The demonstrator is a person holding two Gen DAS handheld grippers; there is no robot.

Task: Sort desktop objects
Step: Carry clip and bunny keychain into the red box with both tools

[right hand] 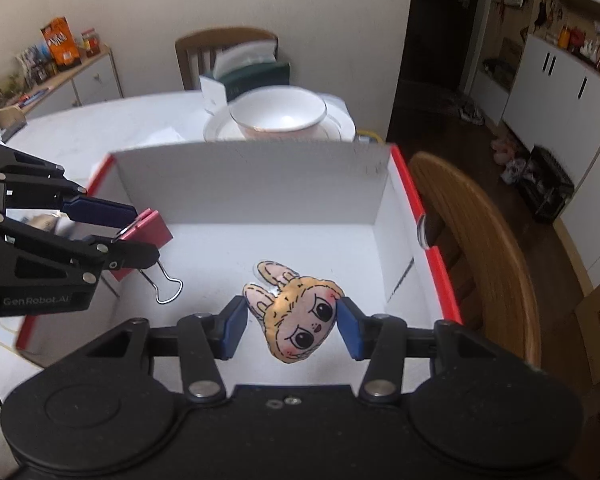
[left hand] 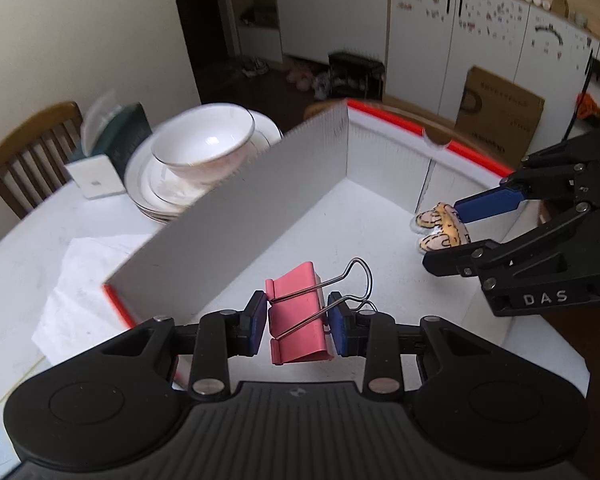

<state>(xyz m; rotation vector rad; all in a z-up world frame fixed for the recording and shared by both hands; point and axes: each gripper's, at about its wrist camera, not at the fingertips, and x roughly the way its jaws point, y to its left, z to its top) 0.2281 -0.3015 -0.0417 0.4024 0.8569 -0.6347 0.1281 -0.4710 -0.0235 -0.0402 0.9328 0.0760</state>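
I've got the left gripper point(left hand: 298, 316) pitched steeply down, jaws clamped on the pink binder clip point(left hand: 298, 320); the right gripper point(right hand: 292, 326) tilts down likewise, jaws pressing the bunny-face plush point(right hand: 296, 318)

One binder clip point(left hand: 298, 312), one plush bunny point(right hand: 296, 320) — one box point(right hand: 260, 176), one bowl point(right hand: 278, 114).

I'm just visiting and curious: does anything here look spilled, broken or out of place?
Nothing looks spilled or broken. The oddest sight is a white bowl stacked on plates beside the red-edged box, on a table where a pink binder clip and a rabbit-face plush are being sorted.
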